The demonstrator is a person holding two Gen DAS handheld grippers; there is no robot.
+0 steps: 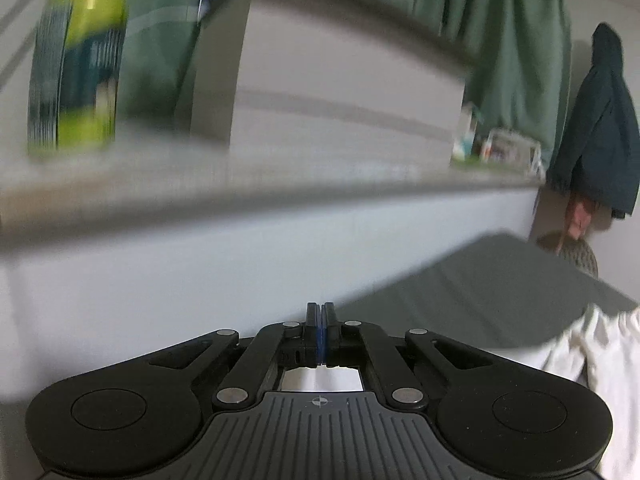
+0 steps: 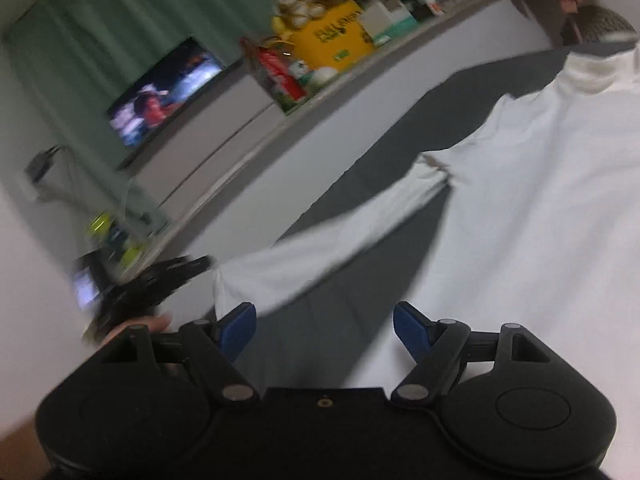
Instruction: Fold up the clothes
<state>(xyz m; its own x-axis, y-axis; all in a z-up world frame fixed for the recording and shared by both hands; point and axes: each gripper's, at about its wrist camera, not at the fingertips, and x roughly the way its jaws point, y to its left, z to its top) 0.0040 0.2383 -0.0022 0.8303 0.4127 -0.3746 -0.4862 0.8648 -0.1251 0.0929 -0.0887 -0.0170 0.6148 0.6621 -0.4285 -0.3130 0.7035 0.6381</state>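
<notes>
Holding the left gripper (image 1: pixel 322 334) clenched on nothing I can see and the right gripper (image 2: pixel 324 330) released, I risk the sleeve (image 2: pixel 320 240) dragging the shirt (image 2: pixel 540 200) askew on the bed (image 2: pixel 460 100).

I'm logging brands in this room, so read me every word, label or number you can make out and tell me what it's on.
None can be read for certain.
Yellow box on the ledge: dark lettering, too blurred to read.
Red packet beside it: markings too blurred.
Green and blue can: white print, smeared by motion blur.
Screen: a picture, no legible text.
White garment: no print visible.
</notes>
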